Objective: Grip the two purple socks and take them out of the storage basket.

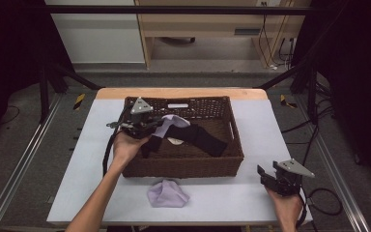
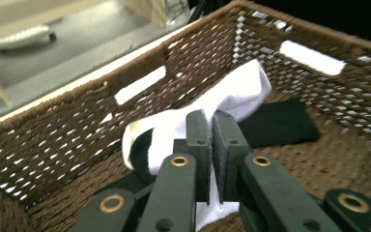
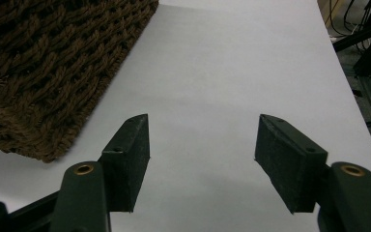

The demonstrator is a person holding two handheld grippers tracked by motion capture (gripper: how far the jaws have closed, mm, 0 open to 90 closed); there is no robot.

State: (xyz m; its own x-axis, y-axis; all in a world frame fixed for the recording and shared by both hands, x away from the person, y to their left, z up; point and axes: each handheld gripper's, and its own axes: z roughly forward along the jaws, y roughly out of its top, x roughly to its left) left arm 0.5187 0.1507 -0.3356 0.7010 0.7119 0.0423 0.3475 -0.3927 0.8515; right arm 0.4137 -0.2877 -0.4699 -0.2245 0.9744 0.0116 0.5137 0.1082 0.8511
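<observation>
A brown wicker basket [image 1: 232, 145] stands mid-table. Over its left side my left gripper [image 1: 150, 126] is shut on a white sock [image 1: 171, 122], lifted above the basket floor. In the left gripper view the jaws are pressed together on the white sock [image 2: 236, 94], whose fabric hangs below them. A black sock [image 1: 200, 137] lies across the basket floor, partly under the white one, and shows as a black sock [image 2: 278, 128] behind the jaws. My right gripper [image 1: 269, 175] rests at the table's front right, open with nothing between its jaws; the right gripper [image 3: 203, 162] faces bare table.
A crumpled lilac cloth [image 1: 167, 194] lies on the white table [image 1: 251, 198] just in front of the basket. The basket corner [image 3: 53, 72] sits left of my right gripper. Metal rails and cables run along both table sides.
</observation>
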